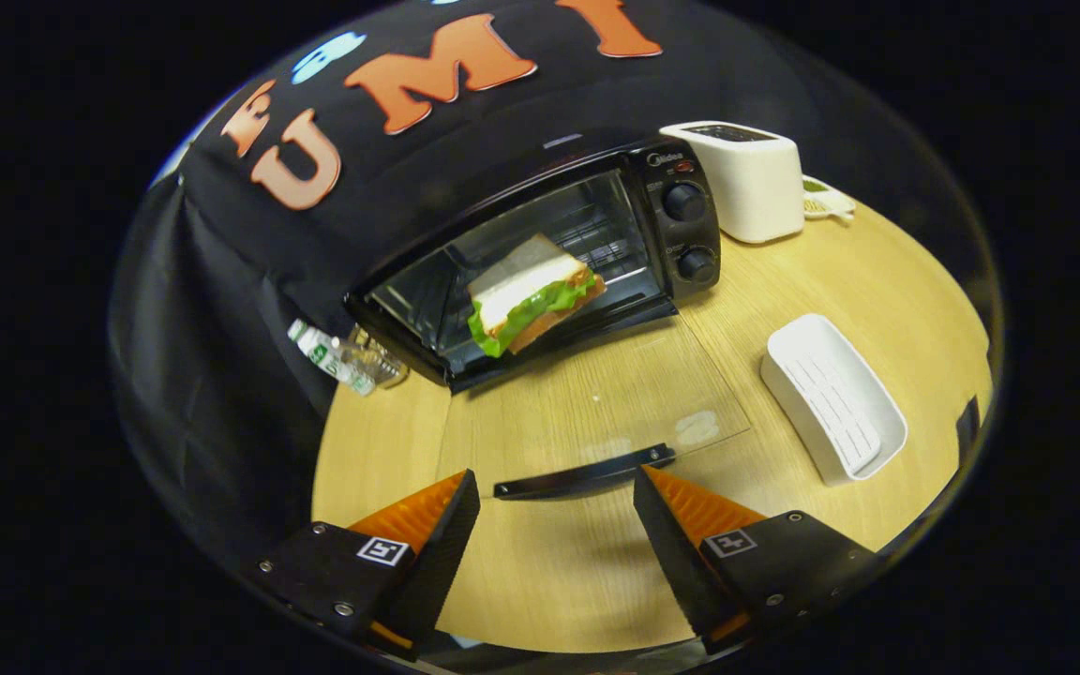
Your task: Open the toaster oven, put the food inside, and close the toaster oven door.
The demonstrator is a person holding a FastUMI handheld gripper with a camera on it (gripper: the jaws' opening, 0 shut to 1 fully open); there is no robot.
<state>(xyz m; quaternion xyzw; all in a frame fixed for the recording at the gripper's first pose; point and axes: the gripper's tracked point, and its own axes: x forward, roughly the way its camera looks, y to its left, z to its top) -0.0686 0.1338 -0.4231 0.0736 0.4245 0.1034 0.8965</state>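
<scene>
A black toaster oven [681, 230] stands at the back of the wooden table with its glass door [596, 398] folded down flat toward me. A sandwich [532, 292] with white bread and green lettuce lies inside the oven cavity. The door's black handle [585, 476] runs across just ahead of my fingertips. My gripper [556, 492] is open, with nothing between its fingers, and it hovers above the table just short of the handle.
A white toaster [748, 180] stands right of the oven, with a small item [826, 199] behind it. A white tray [835, 398] lies on the table [896, 281] to the right. A plastic bottle [334, 356] lies left of the oven by the black cloth.
</scene>
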